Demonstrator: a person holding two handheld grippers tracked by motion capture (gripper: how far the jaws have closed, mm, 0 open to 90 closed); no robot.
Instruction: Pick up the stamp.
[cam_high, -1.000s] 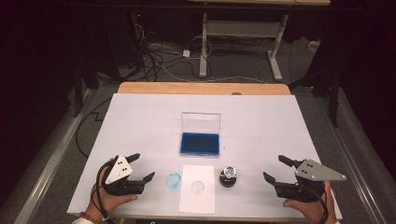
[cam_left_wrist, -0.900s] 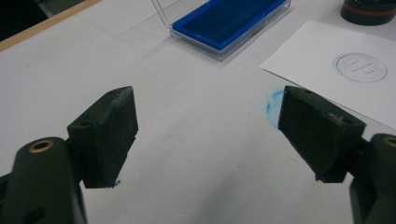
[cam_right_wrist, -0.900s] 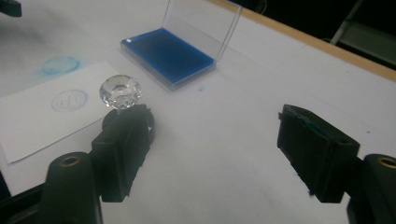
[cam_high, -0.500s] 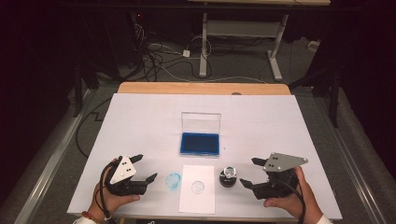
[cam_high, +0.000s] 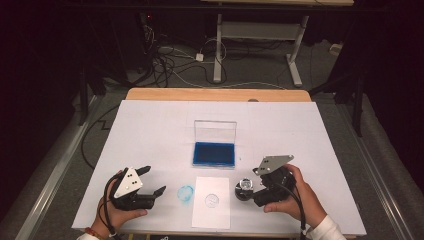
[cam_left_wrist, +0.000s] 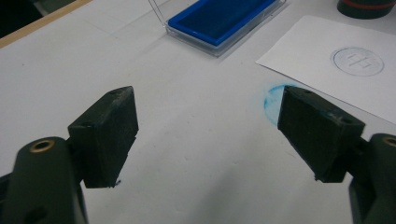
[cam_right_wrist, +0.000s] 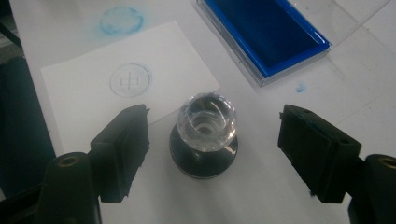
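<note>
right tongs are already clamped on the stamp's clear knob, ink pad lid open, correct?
Not clamped. In the right gripper view the right tongs stand open, pads either side of the stamp without touching its clear knob. The ink pad lid is open, as you said.

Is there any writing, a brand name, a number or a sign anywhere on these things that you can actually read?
No readable words, brands or numbers anywhere.
The round blue stamped mark on the white paper sheet holds a few short strokes inside a ring: a sign, but too faint to read.
The smeared blue ring on the white table cover is only an ink blot.
The open blue ink pad in its clear case and the clear-knobbed black stamp bear no visible label.
</note>
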